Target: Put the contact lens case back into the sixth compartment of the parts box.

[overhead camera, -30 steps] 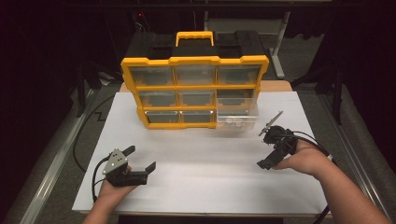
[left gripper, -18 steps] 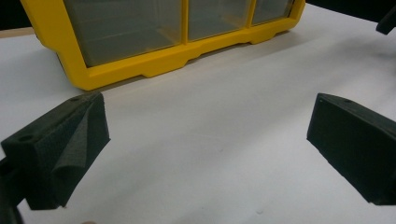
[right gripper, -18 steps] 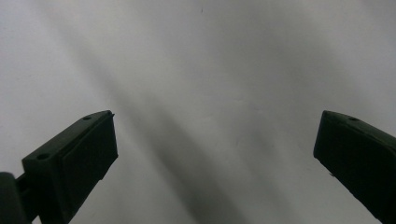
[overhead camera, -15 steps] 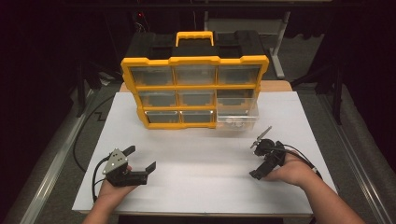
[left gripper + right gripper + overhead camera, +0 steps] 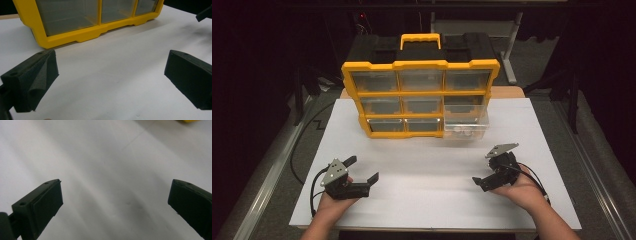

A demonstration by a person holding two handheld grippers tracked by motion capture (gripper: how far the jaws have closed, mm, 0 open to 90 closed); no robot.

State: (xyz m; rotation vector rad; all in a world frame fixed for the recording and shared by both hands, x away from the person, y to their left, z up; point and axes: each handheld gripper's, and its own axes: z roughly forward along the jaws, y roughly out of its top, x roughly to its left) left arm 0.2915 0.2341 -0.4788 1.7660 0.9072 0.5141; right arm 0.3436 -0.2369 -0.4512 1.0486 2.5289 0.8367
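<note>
A yellow and black drawer organiser (image 5: 419,95) stands at the back middle of the white table (image 5: 427,170). Its bottom right clear drawer (image 5: 465,127) is pulled out, with small white pieces inside. In a hand at the near left, my left gripper (image 5: 362,169) is open and empty; in the left gripper view its jaws (image 5: 110,75) point at the organiser's lower drawers (image 5: 75,22). At the near right my right gripper (image 5: 490,170) is open and empty, aimed left over bare table (image 5: 115,200), below and to the right of the open drawer.
Black cables (image 5: 314,182) trail from both grippers. A metal rail (image 5: 272,175) runs along the table's left side and another along the right. A wooden edge (image 5: 507,92) shows behind the white sheet. The surroundings are dark.
My right gripper has moved back toward the person and a little leftward, lower over the table. The left gripper has stayed where it was.
</note>
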